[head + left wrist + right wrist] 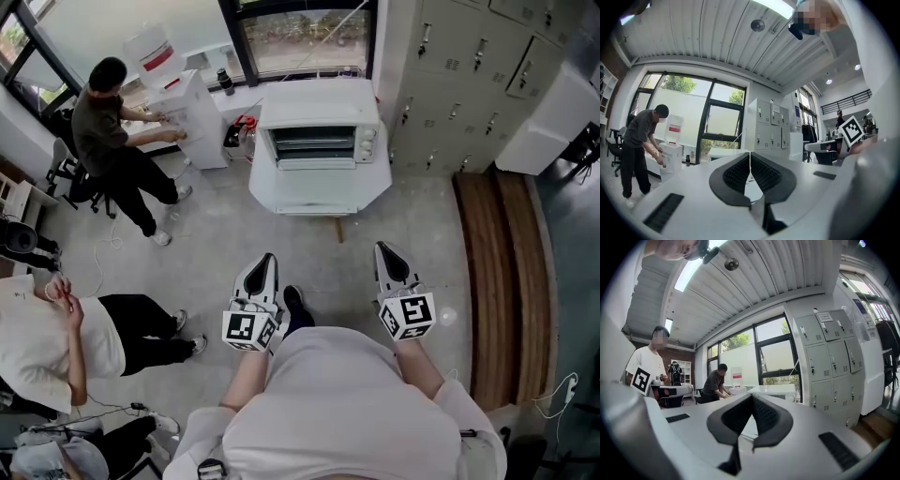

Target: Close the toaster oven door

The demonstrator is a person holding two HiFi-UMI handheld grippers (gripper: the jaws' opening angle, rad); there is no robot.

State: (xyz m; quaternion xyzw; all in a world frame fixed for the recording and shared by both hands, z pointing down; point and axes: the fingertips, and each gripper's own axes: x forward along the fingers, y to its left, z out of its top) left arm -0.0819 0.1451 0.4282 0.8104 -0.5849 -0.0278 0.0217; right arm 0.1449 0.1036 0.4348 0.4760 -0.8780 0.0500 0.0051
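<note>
Left gripper [268, 260], right gripper [385, 248], both pinched empty, toaster oven [319, 141] clearest in head view

Far L: pers. in dark shirt [112, 141] bent over a white water dispenser [192, 117], both hands on it, jug on top. A black bottle [226, 82] stands on the ledge just R of it, below the big window [300, 37]. Near L: 2nd pers. in white tee & black trousers [47, 337] seated w/ a hand raised, thin white cable [103, 253] on the grey concrete floor [394, 225] btwn the two; far centre a white table [281, 192], far R a bank of grey lockers [459, 75], & a long wooden bench [497, 281] running near-to-far along the R side.
</note>
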